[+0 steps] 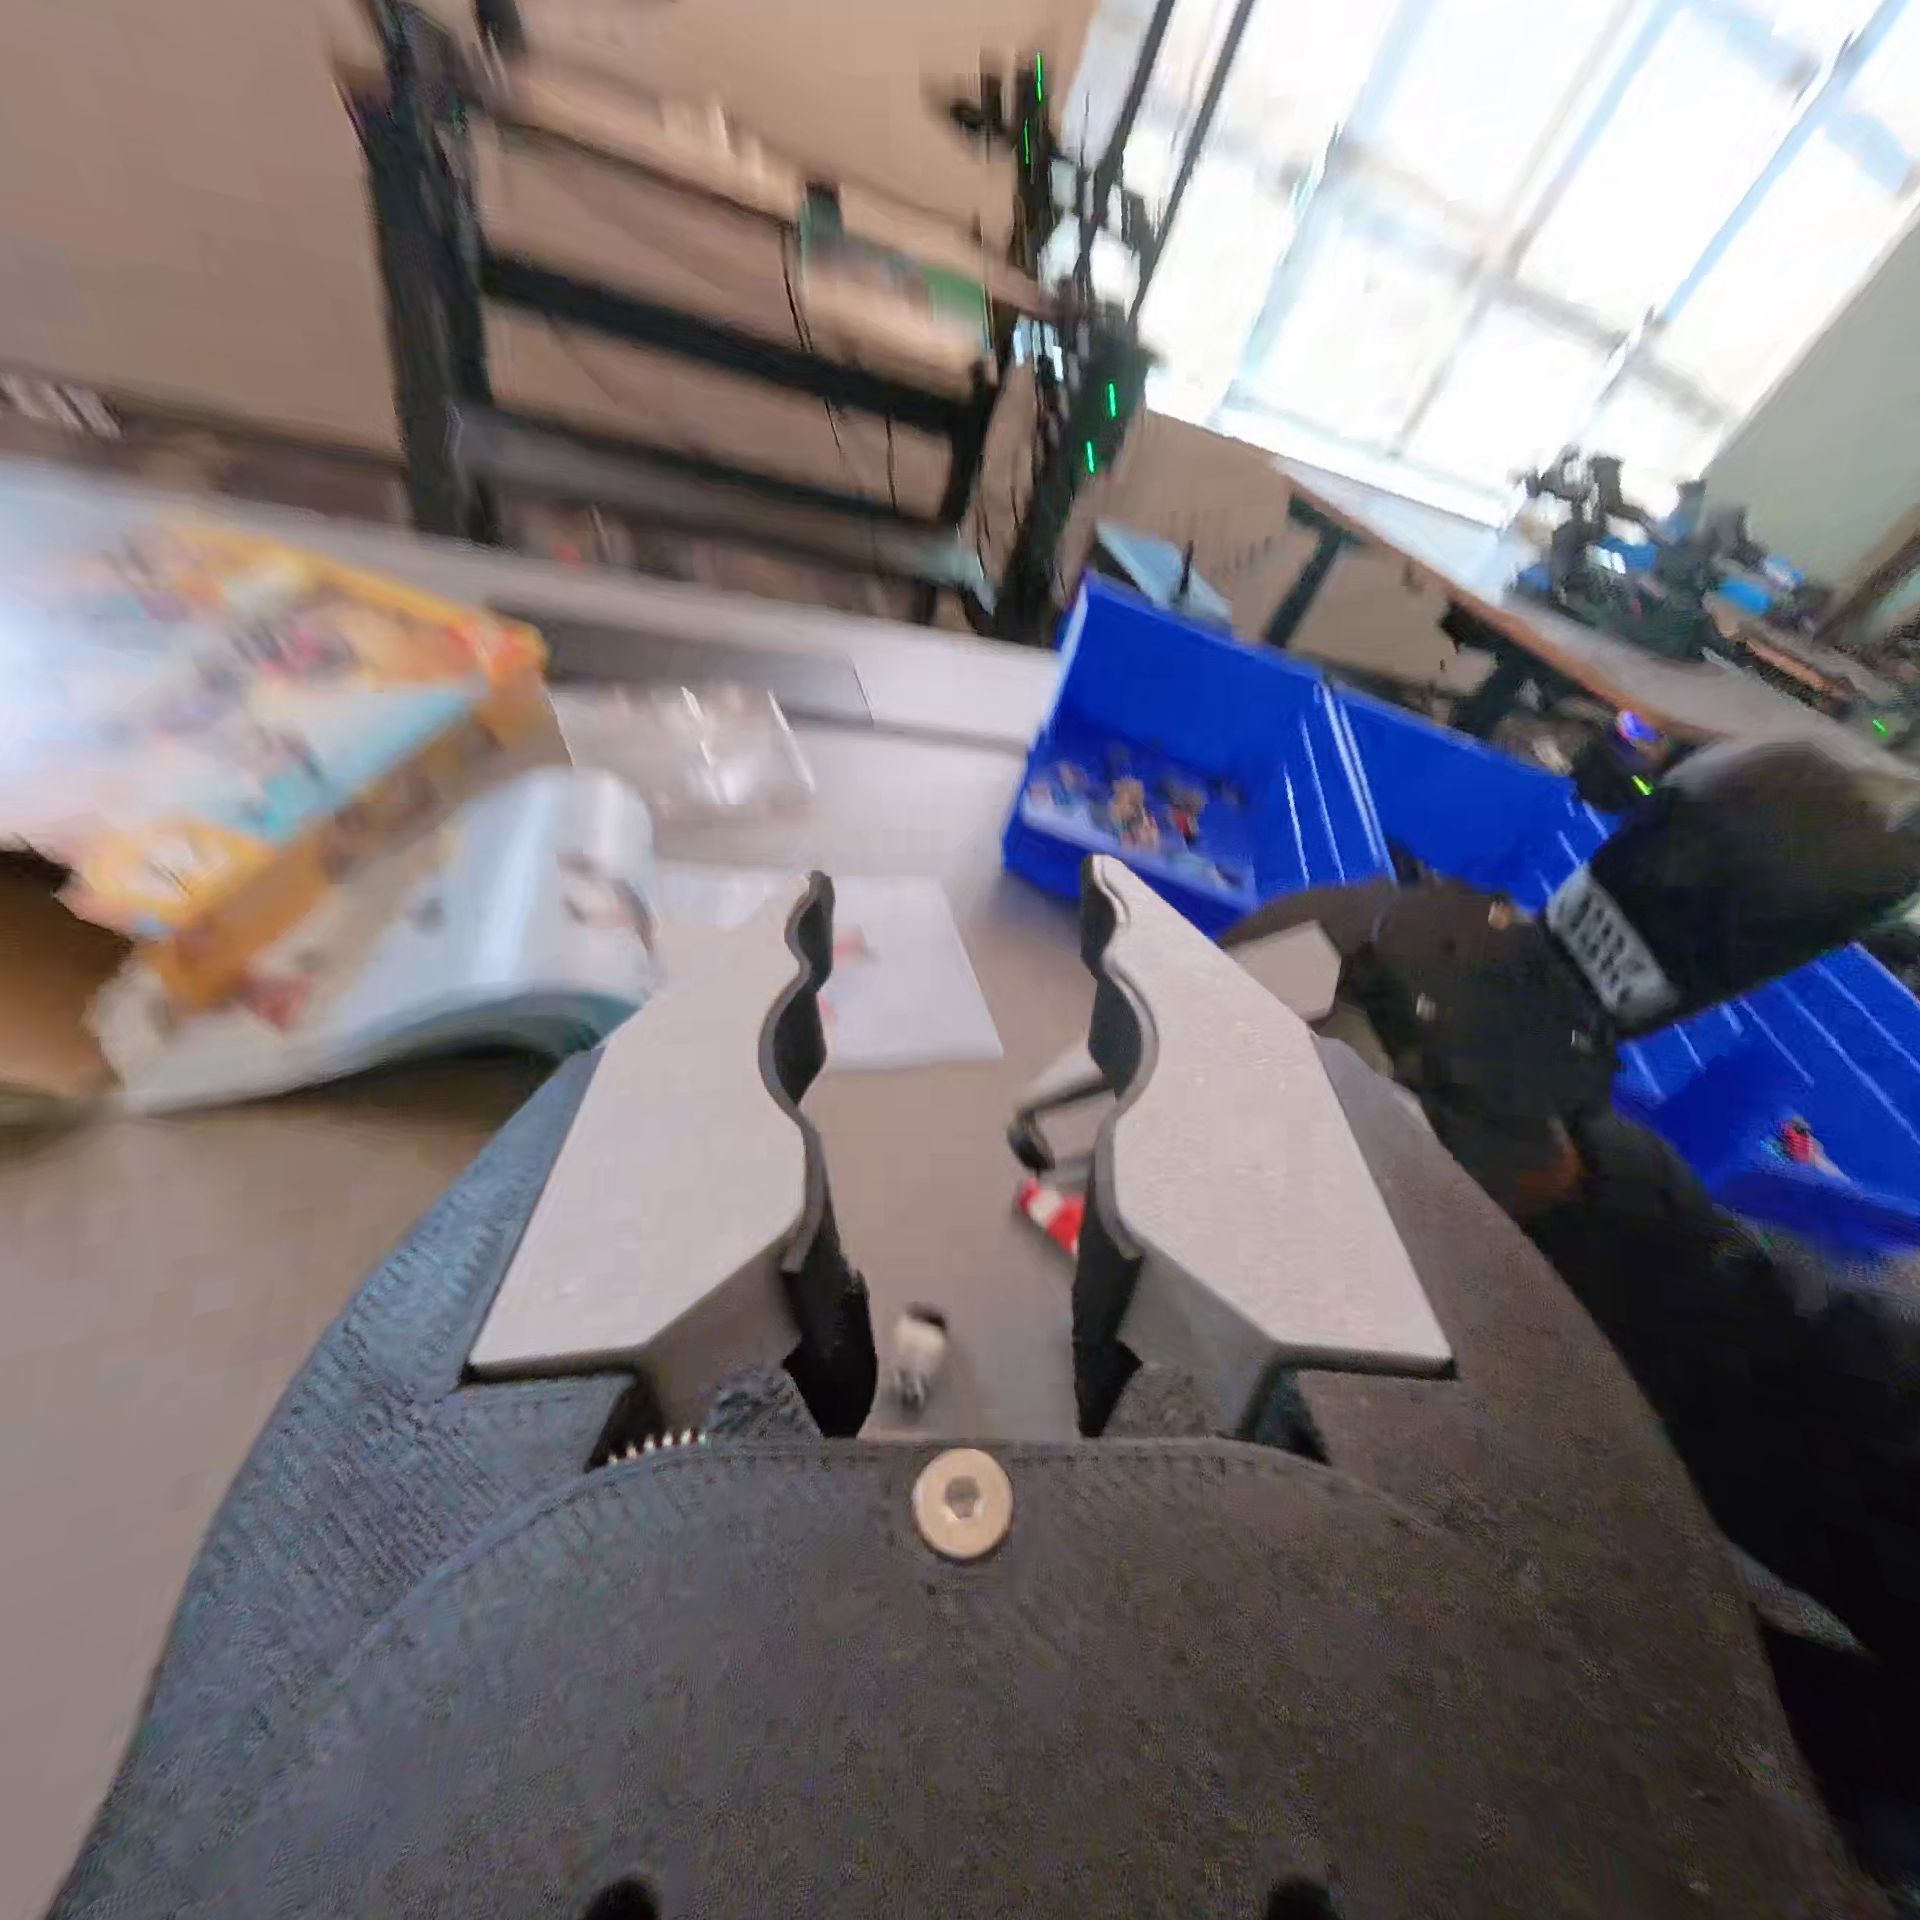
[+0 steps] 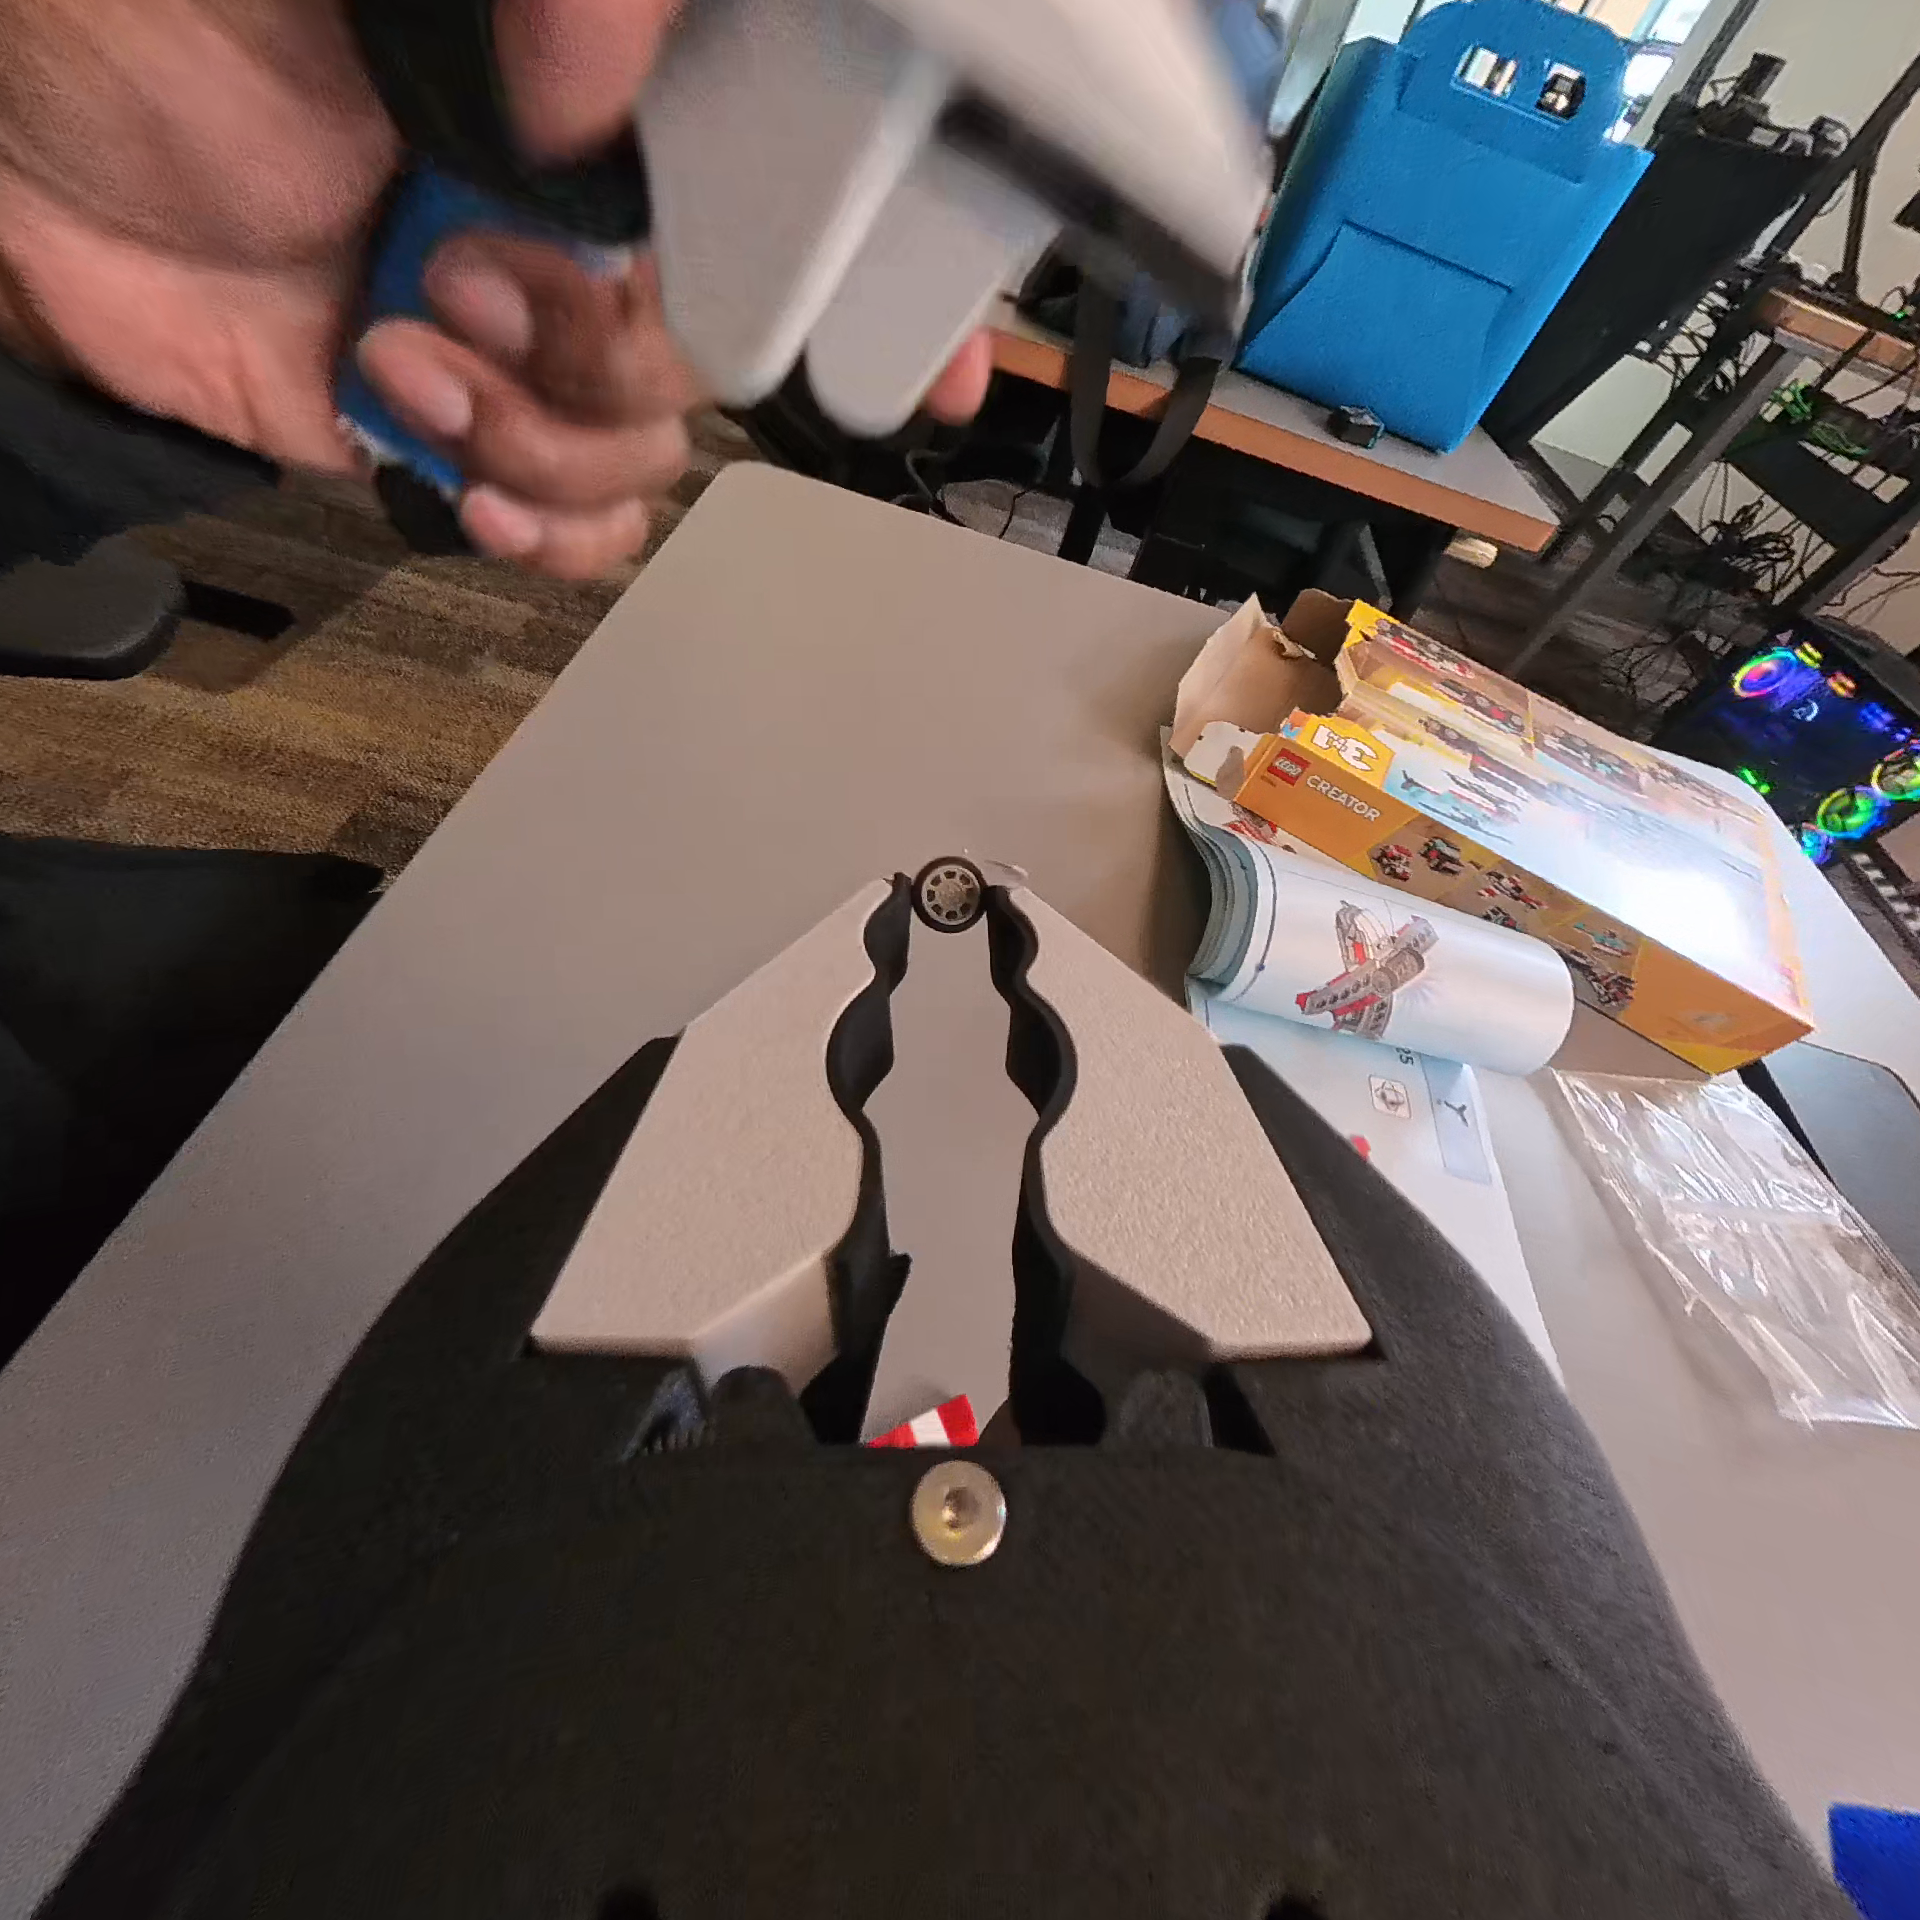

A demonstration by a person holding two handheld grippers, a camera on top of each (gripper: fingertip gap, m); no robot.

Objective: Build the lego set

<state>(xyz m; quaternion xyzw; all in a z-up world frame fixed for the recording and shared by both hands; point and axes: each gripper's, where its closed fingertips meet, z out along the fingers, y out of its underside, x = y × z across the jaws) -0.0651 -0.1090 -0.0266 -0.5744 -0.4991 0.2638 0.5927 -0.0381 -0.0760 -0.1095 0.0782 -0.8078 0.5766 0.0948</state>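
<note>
My right gripper (image 2: 951, 881) is shut on a small black wheel with a grey hub (image 2: 948, 896) and holds it at the fingertips above the grey table (image 2: 727, 727). A red-and-white striped piece (image 2: 927, 1431) lies on the table under the finger bases; it also shows in the left wrist view (image 1: 1049, 1210). My left gripper (image 1: 956, 894) is open and empty above the table. A small whitish piece (image 1: 920, 1342) lies on the table between its finger bases. The left gripper (image 2: 914, 208), held in a hand, shows blurred at the top of the right wrist view.
A yellow set box (image 2: 1507, 831) lies on an open instruction booklet (image 2: 1382, 956), with a clear plastic bag (image 2: 1745, 1247) beside them. Blue bins (image 1: 1195, 769) holding several pieces stand at the table's far right. The right gripper's body (image 1: 1455, 997) is close on the right. Across from one pair of fingers to the other is roughly 9 cm.
</note>
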